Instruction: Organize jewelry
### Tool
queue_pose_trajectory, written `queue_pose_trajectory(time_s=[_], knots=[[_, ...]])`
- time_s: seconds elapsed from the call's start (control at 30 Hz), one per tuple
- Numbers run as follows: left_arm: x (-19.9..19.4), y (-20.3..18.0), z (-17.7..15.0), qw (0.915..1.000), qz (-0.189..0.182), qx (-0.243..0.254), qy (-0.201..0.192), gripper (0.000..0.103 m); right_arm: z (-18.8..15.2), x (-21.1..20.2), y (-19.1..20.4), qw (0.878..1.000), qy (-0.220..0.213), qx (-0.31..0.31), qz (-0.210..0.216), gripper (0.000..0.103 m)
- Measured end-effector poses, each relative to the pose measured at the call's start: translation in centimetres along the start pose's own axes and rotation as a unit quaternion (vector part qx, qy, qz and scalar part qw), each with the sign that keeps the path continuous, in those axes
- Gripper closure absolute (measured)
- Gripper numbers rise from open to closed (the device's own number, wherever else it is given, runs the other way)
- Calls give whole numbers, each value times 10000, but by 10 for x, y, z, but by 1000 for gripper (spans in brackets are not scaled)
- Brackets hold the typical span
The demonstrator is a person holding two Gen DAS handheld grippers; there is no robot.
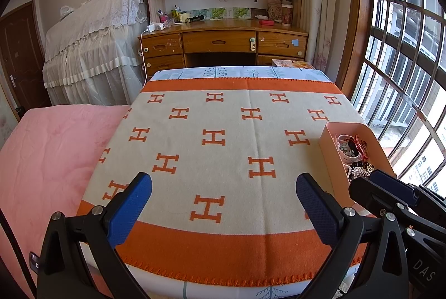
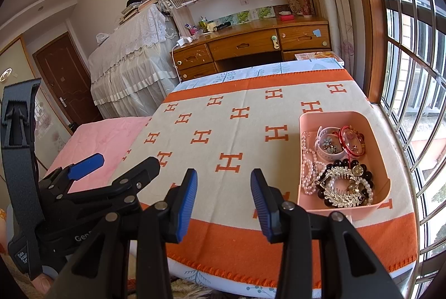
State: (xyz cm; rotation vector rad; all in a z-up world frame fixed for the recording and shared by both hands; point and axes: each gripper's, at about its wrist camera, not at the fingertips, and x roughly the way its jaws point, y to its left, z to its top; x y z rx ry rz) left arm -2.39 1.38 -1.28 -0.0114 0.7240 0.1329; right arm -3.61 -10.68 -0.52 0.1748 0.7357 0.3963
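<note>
A pink box (image 2: 306, 117) stands on the right side of the orange-and-cream blanket (image 2: 237, 137). It holds a pearl string (image 2: 308, 173), a black bead bracelet (image 2: 368, 176), a silver rhinestone comb (image 2: 341, 195), a red bangle (image 2: 345, 144) and a pink watch (image 2: 327, 145). The box also shows in the left wrist view (image 1: 329, 142). My right gripper (image 2: 223, 204) is open and empty, just left of the box's near corner. My left gripper (image 1: 223, 211) is open and empty over the blanket's near part. The left gripper also shows in the right wrist view (image 2: 111, 168).
The blanket covers a small table beside a pink bed (image 1: 50, 159). A barred window (image 2: 412, 76) runs along the right. A wooden desk (image 1: 223, 41) with bookshelves stands behind the table. A lace-covered piano (image 1: 92, 48) stands at the back left.
</note>
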Motion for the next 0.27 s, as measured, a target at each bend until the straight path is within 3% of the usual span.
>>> queue_pose_trajectory(time_s=[0.27], knots=[[0,0,0,10000,-5,1,1,1,0,0,1,10000,2,5,1,63]])
